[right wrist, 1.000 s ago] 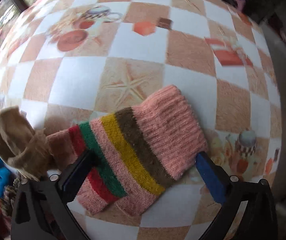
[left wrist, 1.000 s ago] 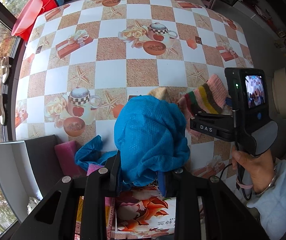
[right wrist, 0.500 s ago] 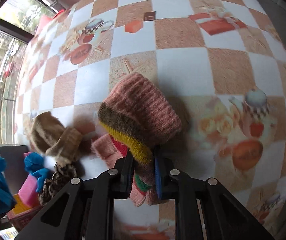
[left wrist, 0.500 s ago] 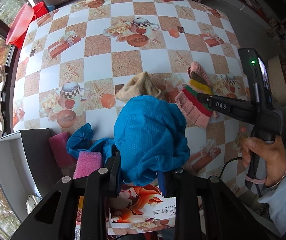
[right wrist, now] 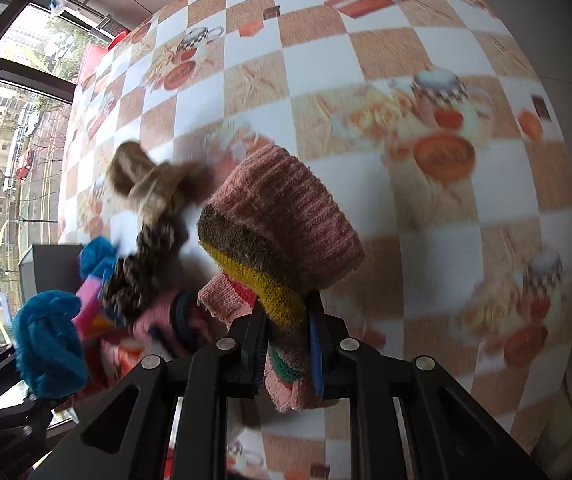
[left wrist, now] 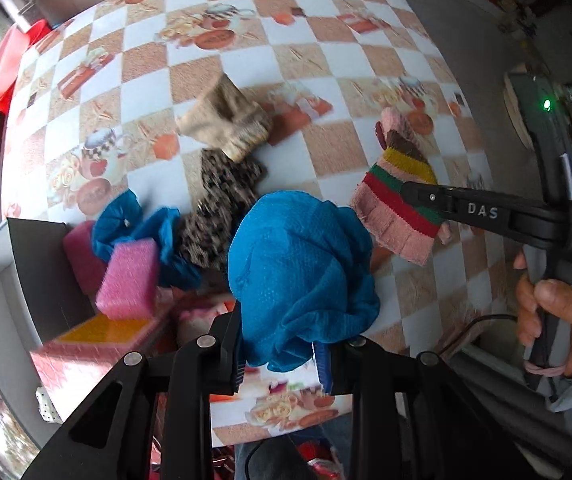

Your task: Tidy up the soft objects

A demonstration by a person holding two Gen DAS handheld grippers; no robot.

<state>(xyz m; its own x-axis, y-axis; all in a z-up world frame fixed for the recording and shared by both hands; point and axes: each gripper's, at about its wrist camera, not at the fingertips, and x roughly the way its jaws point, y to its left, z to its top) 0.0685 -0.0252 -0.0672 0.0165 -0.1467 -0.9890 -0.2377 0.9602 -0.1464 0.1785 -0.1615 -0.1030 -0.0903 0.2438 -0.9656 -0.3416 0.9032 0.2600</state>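
Observation:
My left gripper [left wrist: 282,360] is shut on a blue mesh cloth [left wrist: 298,272], held above the table's near edge. My right gripper [right wrist: 286,344] is shut on a pink striped knit sock [right wrist: 282,232], lifted off the table; it also shows in the left wrist view [left wrist: 398,196]. A tan sock [left wrist: 226,120] and a brown speckled sock [left wrist: 222,204] lie on the checkered table [left wrist: 326,52]. Another blue cloth [left wrist: 134,224] and pink sponges [left wrist: 128,280] sit by a pink box [left wrist: 98,340]. The held blue cloth shows in the right wrist view [right wrist: 46,344].
A dark grey bin [left wrist: 42,264] stands at the table's left near corner. A red basin [left wrist: 2,68] sits at the far left. The person's hand [left wrist: 554,312] holds the right gripper's handle at the right.
The right gripper closed on the striped sock and lifted it off the table. The left gripper rose with the blue cloth, uncovering the speckled sock and pink box.

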